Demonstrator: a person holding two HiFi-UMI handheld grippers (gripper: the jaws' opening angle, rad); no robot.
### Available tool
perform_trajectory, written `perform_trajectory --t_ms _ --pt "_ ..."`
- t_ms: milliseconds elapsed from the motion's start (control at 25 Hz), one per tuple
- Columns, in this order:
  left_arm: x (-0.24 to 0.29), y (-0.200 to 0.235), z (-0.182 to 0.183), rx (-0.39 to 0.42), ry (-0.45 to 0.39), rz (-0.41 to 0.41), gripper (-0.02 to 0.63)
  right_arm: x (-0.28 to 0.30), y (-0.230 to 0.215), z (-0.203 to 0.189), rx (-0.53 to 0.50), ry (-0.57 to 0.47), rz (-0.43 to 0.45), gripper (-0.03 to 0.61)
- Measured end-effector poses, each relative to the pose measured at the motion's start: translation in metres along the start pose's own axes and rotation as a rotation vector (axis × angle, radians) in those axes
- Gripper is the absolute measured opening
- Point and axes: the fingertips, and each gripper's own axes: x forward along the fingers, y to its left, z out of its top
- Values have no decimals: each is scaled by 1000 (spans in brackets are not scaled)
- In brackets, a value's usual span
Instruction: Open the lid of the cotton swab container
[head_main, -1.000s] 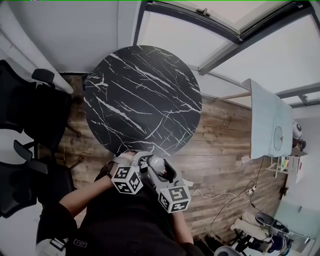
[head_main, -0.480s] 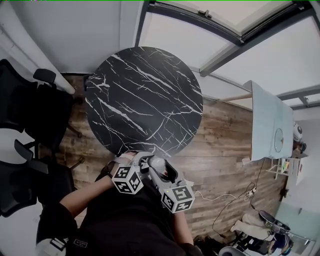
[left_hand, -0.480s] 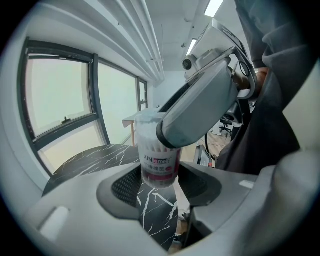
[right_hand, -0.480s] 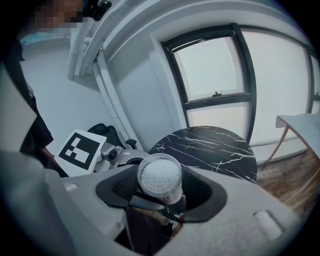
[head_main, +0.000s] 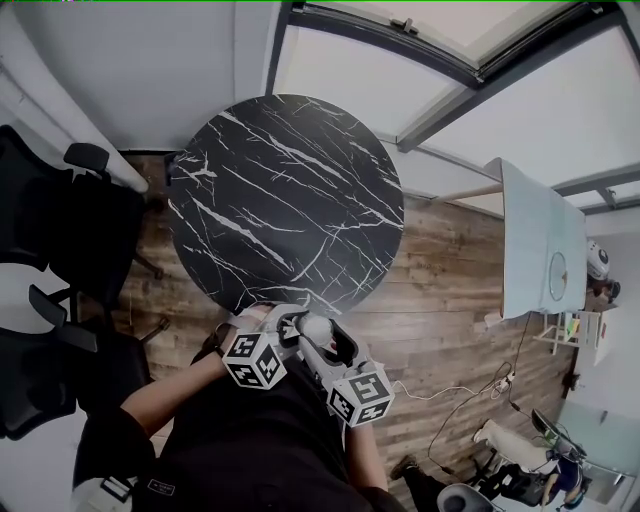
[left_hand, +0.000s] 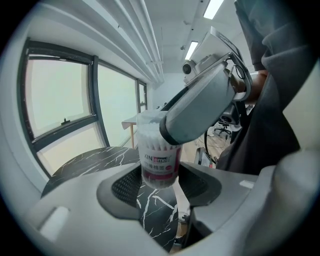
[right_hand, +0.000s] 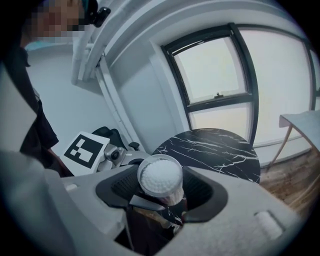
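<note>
marble table (head_main: 290, 200) beyond — left gripper (left_hand: 159, 182), right gripper (right_hand: 160, 195) tilted down, clamping swab container (left_hand: 159, 161)

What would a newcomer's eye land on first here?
The cotton swab container, held in the air: the jaws of the left gripper clamp its labelled lower part, the jaws of the right gripper close on its top, white swab heads showing. Just beyond stands a round black table veined in white.

Your cotton swab container (left_hand: 159, 157) is a clear tub with a pink label, stuffed with white swabs. It's held off the table, left gripper (left_hand: 160, 182) on its base, right gripper (right_hand: 161, 187) on top.
</note>
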Motion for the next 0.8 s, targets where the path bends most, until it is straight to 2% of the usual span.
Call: perform_trajectory --t_ms 120,360,560,800 --pt "1 1 3 -2 -2 -3 238 0 0 1 -69 -1 -19 272" --pt "3 0 3 -1 6 -8 238 -6 -1 4 -144 -15 -53 290" --pt "6 -1 3 5 19 -15 238 -8 2 9 -259 -21 -86 291" --pt "8 -5 4 16 16 -22 238 -8 3 2 -319 7 -109 290"
